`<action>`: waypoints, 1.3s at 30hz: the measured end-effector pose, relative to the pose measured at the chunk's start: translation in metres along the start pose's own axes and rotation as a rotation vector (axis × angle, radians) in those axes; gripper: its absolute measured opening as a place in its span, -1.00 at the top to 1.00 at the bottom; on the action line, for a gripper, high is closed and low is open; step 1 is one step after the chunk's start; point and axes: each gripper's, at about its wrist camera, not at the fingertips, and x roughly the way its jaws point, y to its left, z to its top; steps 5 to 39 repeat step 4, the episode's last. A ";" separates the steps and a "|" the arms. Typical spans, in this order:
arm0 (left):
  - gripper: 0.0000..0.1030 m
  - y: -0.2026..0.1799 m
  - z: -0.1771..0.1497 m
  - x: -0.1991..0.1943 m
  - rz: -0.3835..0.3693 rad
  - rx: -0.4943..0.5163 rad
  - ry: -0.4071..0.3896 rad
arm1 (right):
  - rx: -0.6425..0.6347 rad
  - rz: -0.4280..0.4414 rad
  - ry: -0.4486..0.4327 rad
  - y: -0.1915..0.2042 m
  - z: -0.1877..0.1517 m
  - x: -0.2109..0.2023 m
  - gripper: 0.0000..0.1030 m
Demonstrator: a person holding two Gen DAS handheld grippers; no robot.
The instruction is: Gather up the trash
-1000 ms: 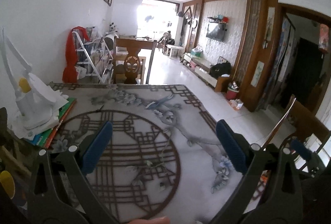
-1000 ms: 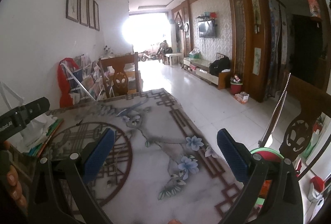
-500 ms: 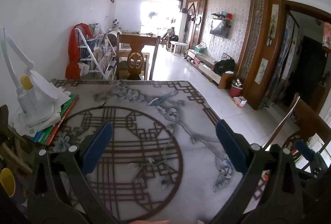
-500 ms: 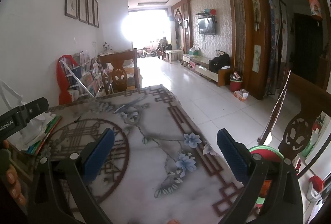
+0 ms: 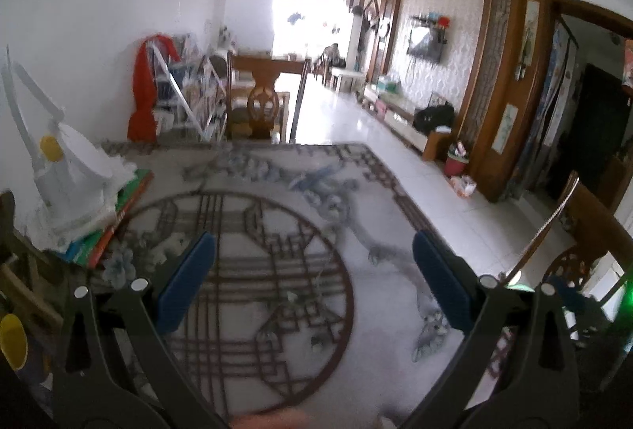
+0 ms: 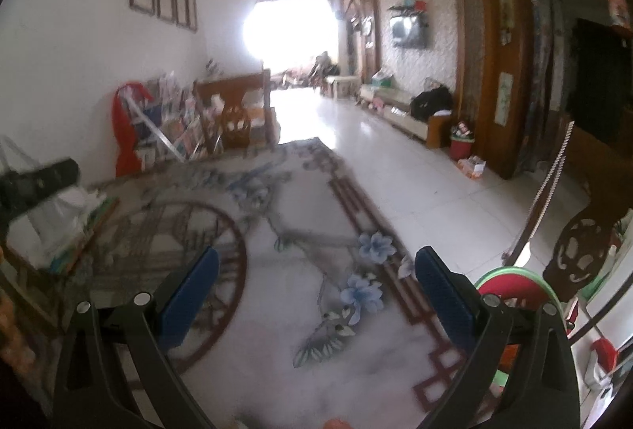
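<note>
Both views shifted since earlier frames, now motion-blurred. No trash piece identifiable on patterned table [image 5: 277, 310]. Left gripper [image 5: 312, 270] and right gripper [image 6: 316, 278] held spread wide, nothing pinched. White lamp [image 5: 67, 175] seen on stacked books [image 5: 114, 227] at table's left edge.

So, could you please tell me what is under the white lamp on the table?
The white lamp stands on crumpled white paper atop stacked books, green and orange edges showing. Anything beneath its base is hidden.

Open patterned table [image 5: 356, 294] ahead; a white appliance [image 5: 67, 179] on stacked books [image 5: 114, 227] crowds its left edge
</note>
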 end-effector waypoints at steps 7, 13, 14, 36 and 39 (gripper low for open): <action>-0.90 0.011 -0.021 0.014 0.065 -0.042 0.093 | -0.076 0.012 0.126 0.000 -0.022 0.058 -0.85; -0.90 0.011 -0.021 0.014 0.065 -0.042 0.093 | -0.076 0.012 0.126 0.000 -0.022 0.058 -0.85; -0.90 0.011 -0.021 0.014 0.065 -0.042 0.093 | -0.076 0.012 0.126 0.000 -0.022 0.058 -0.85; -0.90 0.011 -0.021 0.014 0.065 -0.042 0.093 | -0.076 0.012 0.126 0.000 -0.022 0.058 -0.85; -0.90 0.011 -0.021 0.014 0.065 -0.042 0.093 | -0.076 0.012 0.126 0.000 -0.022 0.058 -0.85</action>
